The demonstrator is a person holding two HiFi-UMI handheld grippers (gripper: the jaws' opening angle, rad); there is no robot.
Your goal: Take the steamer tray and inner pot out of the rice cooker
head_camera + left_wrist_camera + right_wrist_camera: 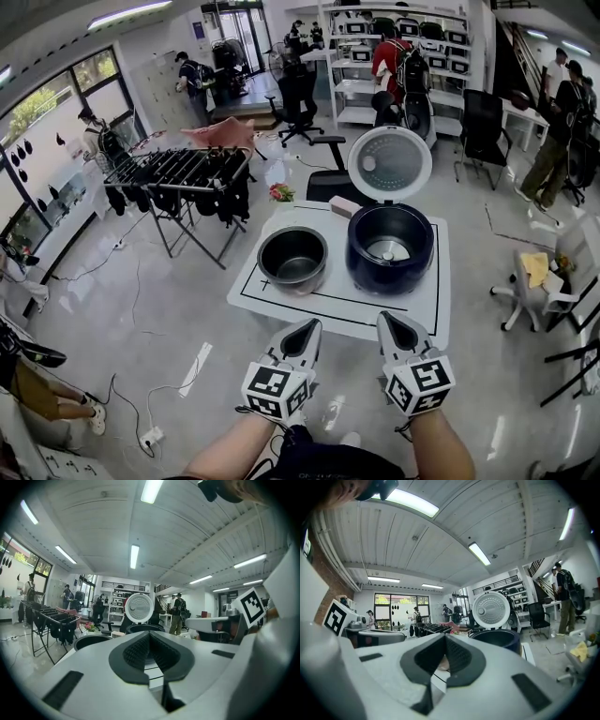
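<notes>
Rice cooker (367, 267): one, dark blue, on the white table (281, 307). Its one lid (389, 164) stands raised behind it, and a metal plate shows at the bottom of its well.
Inner pot (292, 261): one, metal, on the table just left of the rice cooker, nothing in it.
Pale block (344, 206): one, at the rice cooker's back left.
Hand-held grippers: two, the left (307, 325) and the right (390, 319), in front of the rice cooker, each with jaws together on nothing.
</notes>
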